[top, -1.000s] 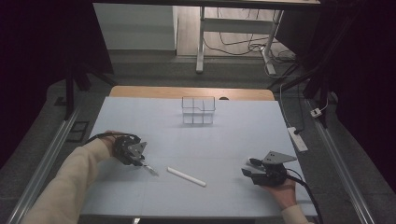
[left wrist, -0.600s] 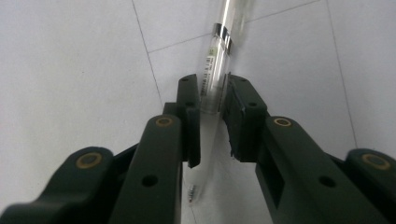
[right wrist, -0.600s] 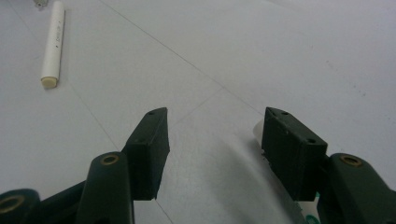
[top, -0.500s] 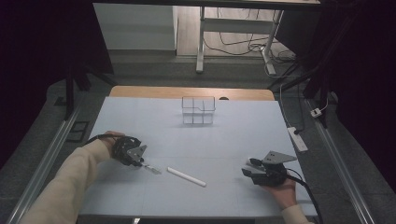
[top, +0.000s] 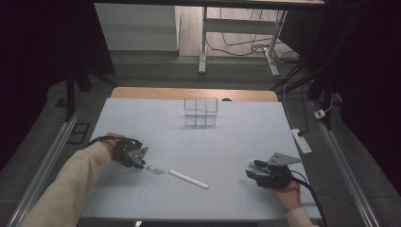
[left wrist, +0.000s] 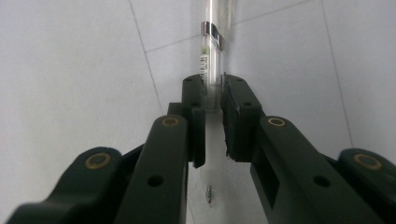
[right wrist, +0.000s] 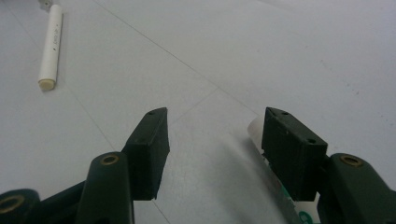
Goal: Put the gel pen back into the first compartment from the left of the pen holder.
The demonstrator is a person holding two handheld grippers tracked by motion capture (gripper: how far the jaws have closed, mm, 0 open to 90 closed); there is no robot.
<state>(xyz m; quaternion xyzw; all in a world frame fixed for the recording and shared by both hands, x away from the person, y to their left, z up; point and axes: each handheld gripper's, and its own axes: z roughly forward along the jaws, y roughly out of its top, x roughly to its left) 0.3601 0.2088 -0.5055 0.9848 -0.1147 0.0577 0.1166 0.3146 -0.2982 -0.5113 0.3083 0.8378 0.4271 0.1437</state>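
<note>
Two jaws of the left gripper [left wrist: 214, 98] have just squeezed shut on the clear tube [left wrist: 209, 44]; the right gripper [right wrist: 215, 135] stays open at 4 o'clock.

A bare lab or test room set up for recording

The white gridded table [top: 236, 142] carries little: a small clear compartment rack [top: 201, 112] near its far edge. Beyond the table stands a metal-legged desk frame [top: 204, 42] with loose cables [top: 241, 45] on the wooden floor; to the table's right lies a white power strip [top: 301, 140]; dark curtains hang at either side.
</note>
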